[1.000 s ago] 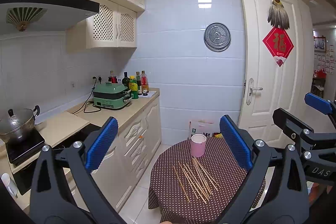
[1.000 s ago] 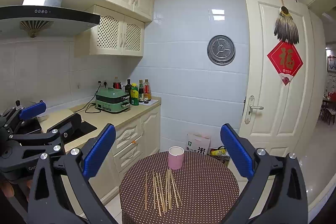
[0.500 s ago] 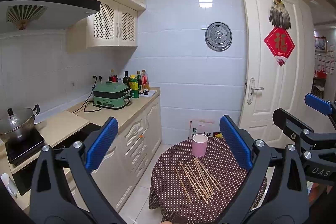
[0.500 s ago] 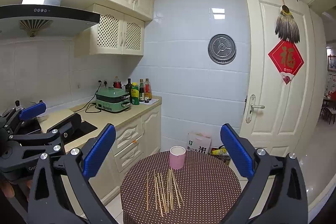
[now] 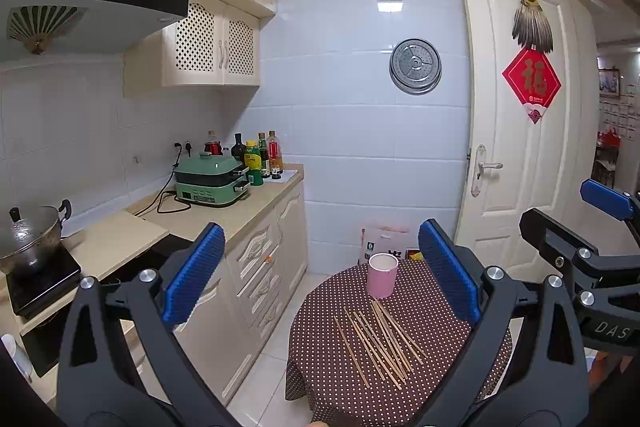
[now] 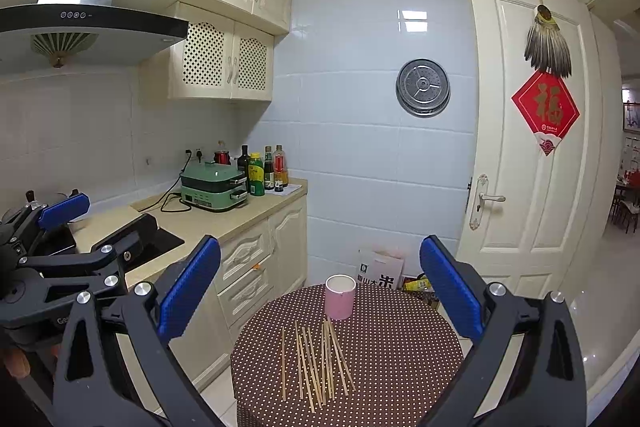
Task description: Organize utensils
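Note:
Several wooden chopsticks (image 5: pixel 378 341) lie loose on a small round table with a brown dotted cloth (image 5: pixel 332 367). An empty pink cup (image 5: pixel 383 275) stands upright just behind them. The chopsticks (image 6: pixel 316 363), cup (image 6: pixel 340 296) and table (image 6: pixel 400 355) also show in the right wrist view. My left gripper (image 5: pixel 320 279) is open and empty, held high and well back from the table. My right gripper (image 6: pixel 320 291) is open and empty, also high and back from it, and shows at the right of the left wrist view (image 5: pixel 592 227).
A kitchen counter (image 5: pixel 208 215) with cabinets runs along the left, bearing a green cooker (image 5: pixel 210 181), bottles (image 5: pixel 260 159) and a pot on a hob (image 5: pixel 28 239). A white door (image 5: pixel 516 147) stands right of the table. A paper bag (image 5: pixel 382 241) sits on the floor behind it.
Both views have shifted very slightly; the table and cup sit a touch higher and nearer in frame. Both grippers stay open and empty.

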{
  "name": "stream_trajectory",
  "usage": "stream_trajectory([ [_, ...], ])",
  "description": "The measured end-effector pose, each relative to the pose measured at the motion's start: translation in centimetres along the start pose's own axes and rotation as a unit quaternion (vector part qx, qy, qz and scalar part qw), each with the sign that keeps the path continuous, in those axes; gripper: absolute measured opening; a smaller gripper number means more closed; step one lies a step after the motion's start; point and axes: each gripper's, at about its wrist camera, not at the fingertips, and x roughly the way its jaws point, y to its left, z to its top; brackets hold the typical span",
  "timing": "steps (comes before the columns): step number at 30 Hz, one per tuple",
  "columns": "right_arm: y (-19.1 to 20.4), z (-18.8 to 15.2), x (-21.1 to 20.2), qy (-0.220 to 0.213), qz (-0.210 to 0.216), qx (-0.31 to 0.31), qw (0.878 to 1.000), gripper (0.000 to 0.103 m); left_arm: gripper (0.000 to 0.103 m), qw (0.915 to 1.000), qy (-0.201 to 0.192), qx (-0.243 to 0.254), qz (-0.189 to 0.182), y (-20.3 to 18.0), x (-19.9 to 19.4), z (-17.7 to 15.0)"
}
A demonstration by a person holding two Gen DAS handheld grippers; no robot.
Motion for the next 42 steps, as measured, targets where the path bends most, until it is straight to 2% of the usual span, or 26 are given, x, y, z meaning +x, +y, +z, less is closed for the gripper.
stream_trajectory([
  [9, -1.1, -0.5, 2.3, 0.019, 0.001, 0.01, 1.0, 0.096, 0.096, 0.9998, 0.018, 0.005, -0.003, -0.9, 2.4, -0.3],
  [18, -3.5, -1.9, 8.2, 0.062, 0.033, 0.023, 0.997, 0.096, 0.095, 0.9982, 0.058, 0.009, 0.012, -2.7, 8.2, -0.9],
  [24, -5.9, -3.1, 14.8, 0.102, 0.057, 0.025, 0.993, 0.096, 0.095, 0.9936, 0.11, 0.014, 0.023, -4.6, 15.0, -1.8],
  [29, -8.3, -5.4, 21.3, 0.16, 0.077, 0.026, 0.984, 0.096, 0.095, 0.983, 0.181, 0.019, 0.024, -5.9, 21.9, -4.4],
  [33, -9.6, -8.0, 26.1, 0.216, 0.094, 0.022, 0.972, 0.095, 0.095, 0.9635, 0.267, 0.007, 0.026, -5.8, 27.6, -8.3],
  [34, -9.8, -8.7, 27.1, 0.232, 0.098, 0.022, 0.968, 0.095, 0.095, 0.9542, 0.297, 0.001, 0.033, -5.5, 29.3, -10.0],
  [37, -10.5, -11.5, 30.5, 0.286, 0.107, 0.021, 0.952, 0.094, 0.095, 0.9348, 0.352, -0.018, 0.04, -4.5, 32.3, -13.4],
  [42, -11.2, -16.5, 35.0, 0.365, 0.119, 0.016, 0.923, 0.084, 0.094, 0.8959, 0.438, -0.052, 0.052, -3.2, 36.3, -20.0],
])
